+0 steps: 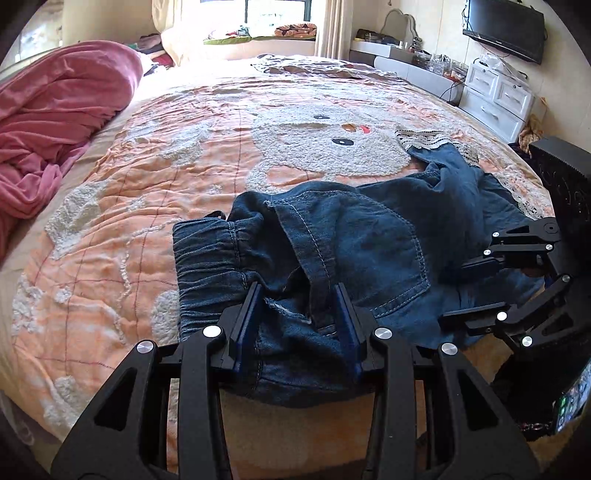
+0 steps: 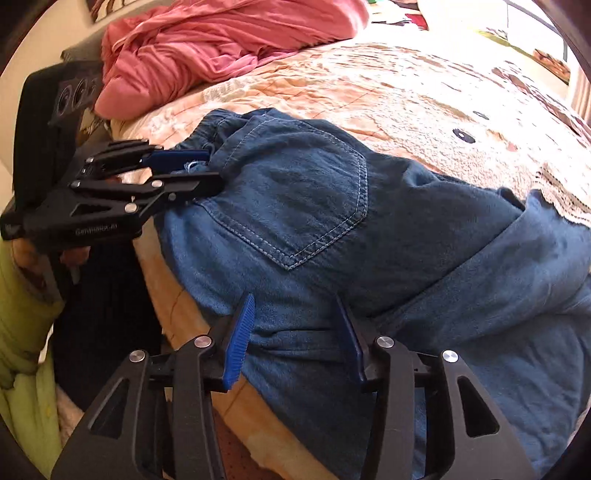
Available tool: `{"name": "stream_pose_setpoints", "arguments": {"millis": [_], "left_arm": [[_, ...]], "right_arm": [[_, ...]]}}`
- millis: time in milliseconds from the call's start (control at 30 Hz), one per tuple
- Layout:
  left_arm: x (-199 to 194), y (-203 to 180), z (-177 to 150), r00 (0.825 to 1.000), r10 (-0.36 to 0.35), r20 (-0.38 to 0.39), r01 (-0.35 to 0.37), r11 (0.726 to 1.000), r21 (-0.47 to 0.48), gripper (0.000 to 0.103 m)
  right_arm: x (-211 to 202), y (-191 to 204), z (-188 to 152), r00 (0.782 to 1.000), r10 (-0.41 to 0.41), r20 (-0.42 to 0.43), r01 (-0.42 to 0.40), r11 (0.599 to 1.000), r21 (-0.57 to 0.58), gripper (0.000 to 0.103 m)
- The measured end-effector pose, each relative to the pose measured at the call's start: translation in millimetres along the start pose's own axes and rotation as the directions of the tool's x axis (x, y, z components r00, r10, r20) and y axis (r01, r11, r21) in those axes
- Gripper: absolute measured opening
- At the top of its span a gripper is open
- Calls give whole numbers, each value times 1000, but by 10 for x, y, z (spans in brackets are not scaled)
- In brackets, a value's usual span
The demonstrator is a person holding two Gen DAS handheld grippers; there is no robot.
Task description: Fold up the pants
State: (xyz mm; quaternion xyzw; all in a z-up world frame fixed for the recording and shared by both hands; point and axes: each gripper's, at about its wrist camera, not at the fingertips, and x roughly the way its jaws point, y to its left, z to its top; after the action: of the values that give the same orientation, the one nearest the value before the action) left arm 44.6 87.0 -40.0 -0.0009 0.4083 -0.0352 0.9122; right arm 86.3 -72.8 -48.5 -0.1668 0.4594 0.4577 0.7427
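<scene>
Blue denim pants (image 1: 369, 229) lie crumpled on the peach quilted bed (image 1: 184, 147), back pocket up, with the lace-trimmed leg ends (image 1: 424, 138) farther away. My left gripper (image 1: 297, 291) is shut on the bunched elastic waistband at the near edge. From the right wrist view, this left gripper (image 2: 212, 168) bites the waistband corner of the pants (image 2: 314, 192). My right gripper (image 2: 295, 301) stands open over the seat of the pants, with denim lying between its blue pads (image 2: 238, 336) but not pinched. In the left wrist view the right gripper (image 1: 452, 291) sits at the right, fingers apart.
A pink blanket (image 1: 55, 110) is heaped on the bed's far left. White drawers (image 1: 498, 96) and a wall TV (image 1: 506, 29) stand past the right side. The bed's near edge runs just under both grippers. Yellow-green fabric (image 2: 22, 332) hangs at the left.
</scene>
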Motion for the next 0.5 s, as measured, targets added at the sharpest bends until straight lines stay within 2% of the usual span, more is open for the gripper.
{"name": "stream_pose_setpoints", "arguments": {"millis": [133,233,267,367,500], "left_arm": [[-14,-33,16,999,5,34,-5,1000,9,35],[-180,0,68,996,-43,75,46,998,-42,39],[-259,12,93,994,-57,96,62,996,-58,40],[-456,-29,196,989,-41,141,51,997,-65,47],[-658,-175,349,980,-58,190,68,997,-46,60]], "right_arm": [[-83,-23,-7,1000,23,20,-23,1000,11,43],[-304,-132,-9,995,58,76,-60,998,29,43],[-404,-168,-8,993,49,104,-53,998,32,43],[-674,-354,-64,989,-8,150,-4,997,78,49],[-923,-651,-161,982,-100,163,73,984,161,55]]}}
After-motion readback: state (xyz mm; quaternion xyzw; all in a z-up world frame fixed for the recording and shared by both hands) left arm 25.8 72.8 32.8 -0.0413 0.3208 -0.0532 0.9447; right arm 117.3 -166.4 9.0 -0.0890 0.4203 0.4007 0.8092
